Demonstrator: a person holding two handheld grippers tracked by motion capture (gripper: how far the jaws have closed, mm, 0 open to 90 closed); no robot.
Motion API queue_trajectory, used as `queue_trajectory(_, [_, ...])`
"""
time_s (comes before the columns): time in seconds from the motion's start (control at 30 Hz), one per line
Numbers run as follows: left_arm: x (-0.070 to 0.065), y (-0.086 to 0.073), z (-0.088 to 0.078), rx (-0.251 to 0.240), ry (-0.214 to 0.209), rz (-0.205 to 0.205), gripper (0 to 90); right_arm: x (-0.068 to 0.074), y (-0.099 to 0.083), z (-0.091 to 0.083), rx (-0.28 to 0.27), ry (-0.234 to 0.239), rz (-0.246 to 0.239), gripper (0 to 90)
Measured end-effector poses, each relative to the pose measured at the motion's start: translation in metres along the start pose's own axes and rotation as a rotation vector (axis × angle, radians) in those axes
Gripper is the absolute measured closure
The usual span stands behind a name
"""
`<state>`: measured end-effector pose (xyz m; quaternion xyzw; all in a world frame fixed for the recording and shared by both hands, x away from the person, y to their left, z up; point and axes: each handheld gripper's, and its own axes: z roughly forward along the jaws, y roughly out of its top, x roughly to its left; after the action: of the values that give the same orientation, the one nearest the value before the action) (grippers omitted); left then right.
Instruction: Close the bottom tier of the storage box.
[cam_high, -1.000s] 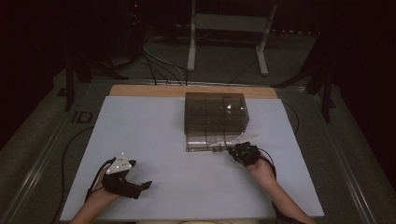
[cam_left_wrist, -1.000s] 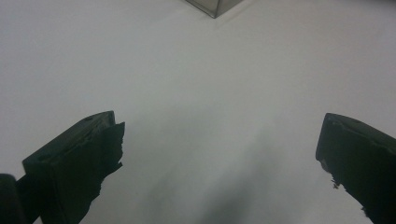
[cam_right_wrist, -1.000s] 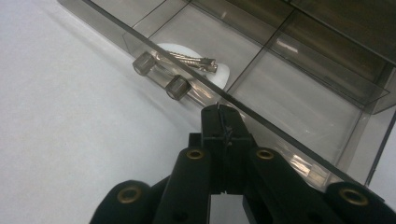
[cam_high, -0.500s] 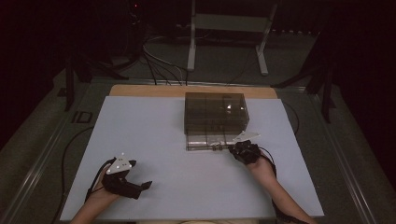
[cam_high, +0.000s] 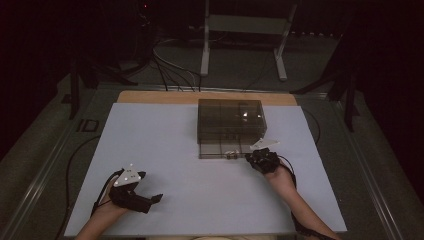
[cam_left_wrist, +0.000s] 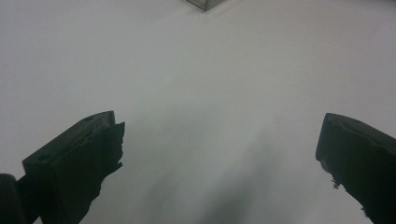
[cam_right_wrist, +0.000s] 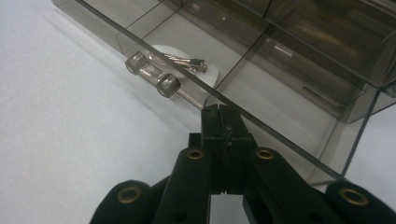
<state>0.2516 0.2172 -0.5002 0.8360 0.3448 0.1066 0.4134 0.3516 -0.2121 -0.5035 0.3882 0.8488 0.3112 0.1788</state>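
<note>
A smoky clear drawer box (cam_high: 230, 117) stands at the back middle of the white table sheet (cam_high: 165, 150), its bottom drawer (cam_high: 216, 150) pulled out toward me. My right gripper (cam_high: 248, 156) is shut, nothing between its jaws. In the right gripper view its tips (cam_right_wrist: 223, 116) rest against the drawer's front wall (cam_right_wrist: 261, 123), right of the clear cylinder handle (cam_right_wrist: 152, 74). A metal clip (cam_right_wrist: 187, 61) on a white piece lies inside the drawer. My left gripper (cam_high: 150, 187) lies near the front left, open and holding nothing (cam_left_wrist: 224, 154).
A corner of the box (cam_left_wrist: 205, 3) shows at the top of the left gripper view. Beyond the table stand a metal frame (cam_high: 245, 45), cables and dark stands. A wooden strip (cam_high: 150, 96) edges the table's far side.
</note>
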Motion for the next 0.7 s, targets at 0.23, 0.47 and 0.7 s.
queue_trajectory(0.23, [-0.0001, 0.0001, 0.0002, 0.001, -0.001, 0.002, 0.0, -0.0039, 0.0038, -0.0005, -0.012, -0.006, 0.010, 90.0])
queue_trajectory(0.47, [-0.0001, 0.0001, 0.0006, 0.002, -0.001, 0.003, 0.0, -0.0072, 0.0093, -0.0014, -0.021, -0.015, 0.009, 90.0])
queue_trajectory(0.7, [0.0000, -0.0002, 0.0003, 0.001, 0.000, 0.001, 0.0, -0.0076, 0.0098, -0.0006, -0.022, -0.017, 0.004, 90.0])
